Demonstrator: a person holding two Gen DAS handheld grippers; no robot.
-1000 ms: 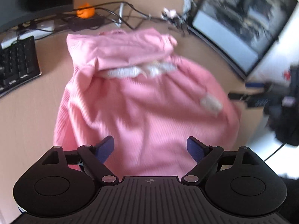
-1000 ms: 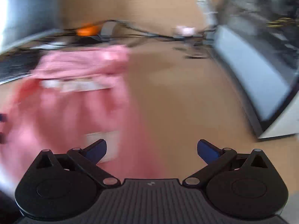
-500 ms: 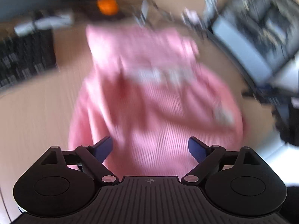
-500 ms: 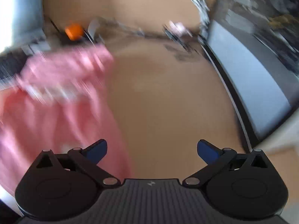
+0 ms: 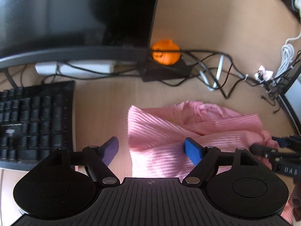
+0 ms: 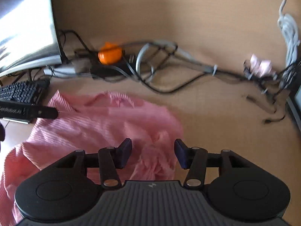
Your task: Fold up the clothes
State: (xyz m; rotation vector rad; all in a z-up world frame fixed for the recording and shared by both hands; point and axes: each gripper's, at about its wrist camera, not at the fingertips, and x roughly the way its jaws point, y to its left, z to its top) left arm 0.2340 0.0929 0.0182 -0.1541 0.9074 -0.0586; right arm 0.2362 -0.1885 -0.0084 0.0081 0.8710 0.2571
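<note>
A pink ribbed garment (image 5: 188, 130) lies rumpled on the wooden desk (image 5: 105, 101). My left gripper (image 5: 152, 151) sits over its left corner. The cloth's left edge runs between the blue pads, and the jaws are closing without pinching it. In the right wrist view the garment (image 6: 97, 120) spreads to the left. My right gripper (image 6: 152, 155) is closing around a bunched fold at the cloth's right end, with a gap still showing beside the pads. The left gripper's black finger (image 6: 45, 112) reaches the cloth's far left corner. The right gripper's body (image 5: 274, 154) shows at the left wrist view's right edge.
A black keyboard (image 5: 35, 120) lies left of the garment. Behind it stand a dark monitor (image 5: 75, 15), a white power strip (image 5: 75, 68), an orange object (image 5: 165, 51) on a black box, and tangled cables (image 5: 216, 71). Another screen's edge (image 5: 293, 94) is at the far right.
Both grippers have travelled forward over the garment to its far end near the cables. The right jaws have narrowed a lot, the left ones slightly. The cloth looks more bunched.
</note>
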